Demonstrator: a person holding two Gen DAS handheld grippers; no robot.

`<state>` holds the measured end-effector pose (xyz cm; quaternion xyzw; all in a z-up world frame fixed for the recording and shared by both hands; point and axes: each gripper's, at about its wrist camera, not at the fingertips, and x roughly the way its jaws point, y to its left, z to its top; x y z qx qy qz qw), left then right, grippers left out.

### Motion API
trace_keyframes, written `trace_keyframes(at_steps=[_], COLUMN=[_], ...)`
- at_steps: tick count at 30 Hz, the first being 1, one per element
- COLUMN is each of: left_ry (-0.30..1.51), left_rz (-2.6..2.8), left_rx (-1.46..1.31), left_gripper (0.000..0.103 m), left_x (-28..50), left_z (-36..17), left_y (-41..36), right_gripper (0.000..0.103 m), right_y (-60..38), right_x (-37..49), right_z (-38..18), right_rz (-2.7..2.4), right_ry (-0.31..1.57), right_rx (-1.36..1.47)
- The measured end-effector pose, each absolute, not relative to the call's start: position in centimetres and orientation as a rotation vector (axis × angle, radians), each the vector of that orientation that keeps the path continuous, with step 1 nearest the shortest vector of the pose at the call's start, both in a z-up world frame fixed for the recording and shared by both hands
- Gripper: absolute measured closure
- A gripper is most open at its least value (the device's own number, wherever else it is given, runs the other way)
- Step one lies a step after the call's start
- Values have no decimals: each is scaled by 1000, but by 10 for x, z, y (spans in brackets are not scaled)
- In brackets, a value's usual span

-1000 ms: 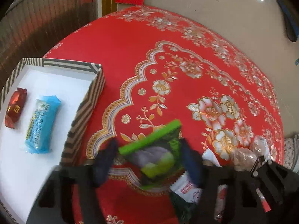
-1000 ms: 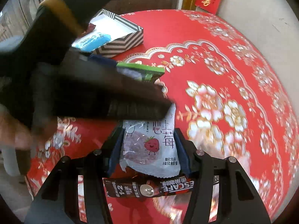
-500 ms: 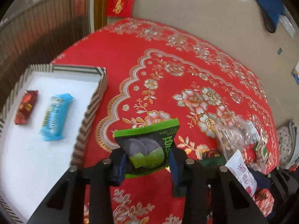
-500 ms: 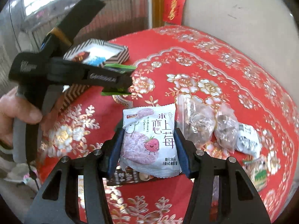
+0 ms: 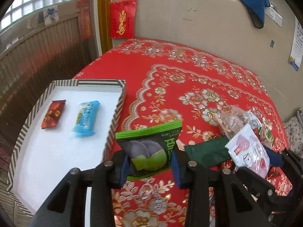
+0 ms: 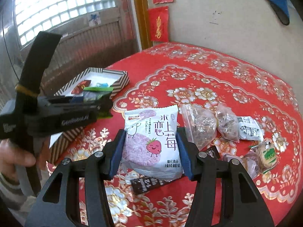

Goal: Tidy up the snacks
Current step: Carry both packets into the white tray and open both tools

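My left gripper [image 5: 150,165] is shut on a green snack packet [image 5: 149,149], held above the red tablecloth just right of the striped box [image 5: 117,111]. My right gripper [image 6: 149,151] is shut on a white strawberry snack packet [image 6: 151,141], lifted over the cloth; that packet [image 5: 248,151] also shows at the right of the left wrist view. Inside the box lie a red candy [image 5: 54,114] and a blue wrapped bar [image 5: 86,118]. The left gripper [image 6: 92,102] with the green packet [image 6: 98,92] appears near the box [image 6: 117,81] in the right wrist view.
Several loose snacks lie on the cloth at the right: clear bags of nuts [image 6: 202,124], a white sachet [image 6: 248,128], a dark coffee stick [image 6: 149,183], a dark green packet [image 5: 206,153]. A hand [image 6: 17,157] grips the left tool. A wall stands behind the round table.
Both grippers have risen with their packets. The left one has closed tighter on the green packet and carried it toward the striped box. The strawberry packet has left the pile.
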<state>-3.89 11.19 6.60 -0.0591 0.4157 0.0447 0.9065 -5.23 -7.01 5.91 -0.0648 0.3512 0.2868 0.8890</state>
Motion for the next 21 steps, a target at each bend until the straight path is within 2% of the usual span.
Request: trace_keyframes(at_steps=[21], left_ry=[800], left_rz=[183], left_rx=[-138], left_gripper=[63], left_x=[-74], left_z=[72], left_y=[176], right_gripper=[50], right_y=[-9], right_x=[-72], right_z=[59], right_rz=[667], right_ry=[725], right_rx=[-121])
